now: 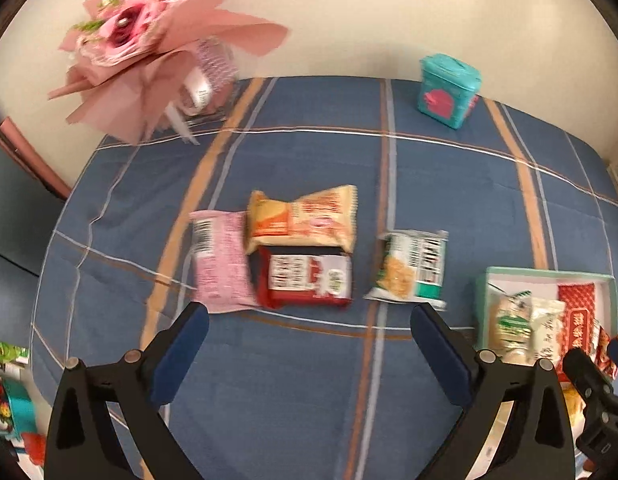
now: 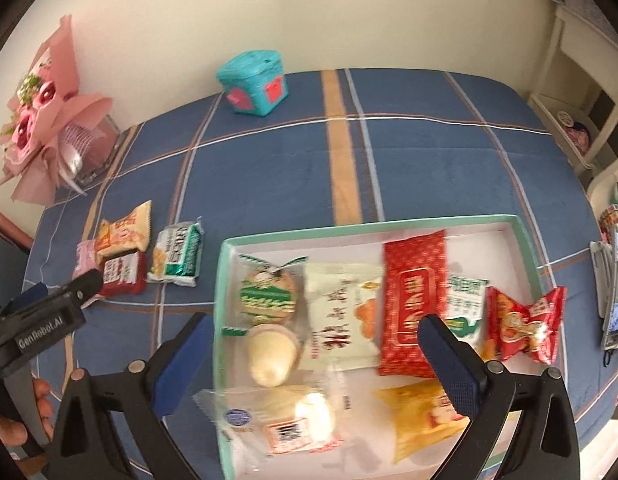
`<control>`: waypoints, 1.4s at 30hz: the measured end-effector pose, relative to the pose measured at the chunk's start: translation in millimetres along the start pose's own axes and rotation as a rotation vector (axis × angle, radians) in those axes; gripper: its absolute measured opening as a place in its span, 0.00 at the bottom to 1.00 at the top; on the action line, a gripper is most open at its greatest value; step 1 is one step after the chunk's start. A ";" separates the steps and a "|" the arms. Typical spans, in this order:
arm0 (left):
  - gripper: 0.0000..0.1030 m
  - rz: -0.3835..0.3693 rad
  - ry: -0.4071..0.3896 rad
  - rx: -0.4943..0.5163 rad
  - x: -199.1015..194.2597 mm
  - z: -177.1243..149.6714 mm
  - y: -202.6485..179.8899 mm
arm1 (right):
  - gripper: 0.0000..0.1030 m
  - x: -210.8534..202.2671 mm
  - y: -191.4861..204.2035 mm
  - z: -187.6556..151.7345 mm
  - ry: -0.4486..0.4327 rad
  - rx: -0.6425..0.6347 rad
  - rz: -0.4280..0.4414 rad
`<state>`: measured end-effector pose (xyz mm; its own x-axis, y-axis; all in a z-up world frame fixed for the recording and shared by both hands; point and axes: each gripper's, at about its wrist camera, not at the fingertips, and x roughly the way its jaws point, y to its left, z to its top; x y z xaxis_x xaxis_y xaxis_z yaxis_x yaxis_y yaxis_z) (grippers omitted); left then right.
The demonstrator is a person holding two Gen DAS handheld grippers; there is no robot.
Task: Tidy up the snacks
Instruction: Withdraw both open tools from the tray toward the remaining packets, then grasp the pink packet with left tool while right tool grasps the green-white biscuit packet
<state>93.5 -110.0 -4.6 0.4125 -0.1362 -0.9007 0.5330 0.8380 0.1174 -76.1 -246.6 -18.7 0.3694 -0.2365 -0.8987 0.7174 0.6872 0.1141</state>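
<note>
Four loose snack packets lie together on the blue plaid cloth: pink (image 1: 219,264), orange (image 1: 305,216), red (image 1: 307,280) and green-white (image 1: 411,268). My left gripper (image 1: 309,316) hangs just short of them, open and empty. To their right a teal-rimmed white tray (image 2: 373,226) holds several snacks, among them a long red packet (image 2: 413,300), a white packet (image 2: 341,312), a green-wrapped round cake (image 2: 267,292) and a clear-wrapped bun (image 2: 281,416). My right gripper (image 2: 315,324) is open above the tray, holding nothing. The left gripper (image 2: 61,286) shows at the left edge of the right wrist view.
A pink bouquet (image 1: 149,40) stands at the back left and a teal tin (image 1: 449,88) at the back by the wall. A white shelf (image 2: 581,92) and a phone (image 2: 617,288) sit off the right edge. A hand (image 2: 25,412) grips the left tool.
</note>
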 end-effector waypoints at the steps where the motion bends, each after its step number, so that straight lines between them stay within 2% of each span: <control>1: 0.98 0.006 0.000 -0.013 1.2 0.7 7.8 | 1.00 0.5 5.2 -0.3 0.000 -0.006 0.005; 13: 0.98 0.058 0.002 -0.164 11.0 0.9 96.5 | 1.00 14.4 78.0 -6.8 0.023 -0.104 0.053; 19: 0.98 0.058 0.006 -0.199 17.5 0.7 123.2 | 1.00 21.4 107.4 -10.4 0.031 -0.139 0.090; 28: 0.98 0.021 -0.001 -0.241 27.1 3.7 138.7 | 1.00 32.8 135.7 -7.6 0.019 -0.185 0.116; 39: 0.98 -0.077 0.007 -0.252 41.8 13.8 127.8 | 1.00 48.6 135.0 16.7 -0.009 -0.132 0.159; 42: 0.98 -0.103 0.023 -0.270 49.6 15.2 127.1 | 0.99 54.9 136.1 22.2 -0.016 -0.132 0.147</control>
<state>193.0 -18.3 -28.0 0.3484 -0.2181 -0.9116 0.3534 0.9313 -0.0878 55.0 -181.3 -43.1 0.4742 -0.1373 -0.8696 0.5717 0.7992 0.1855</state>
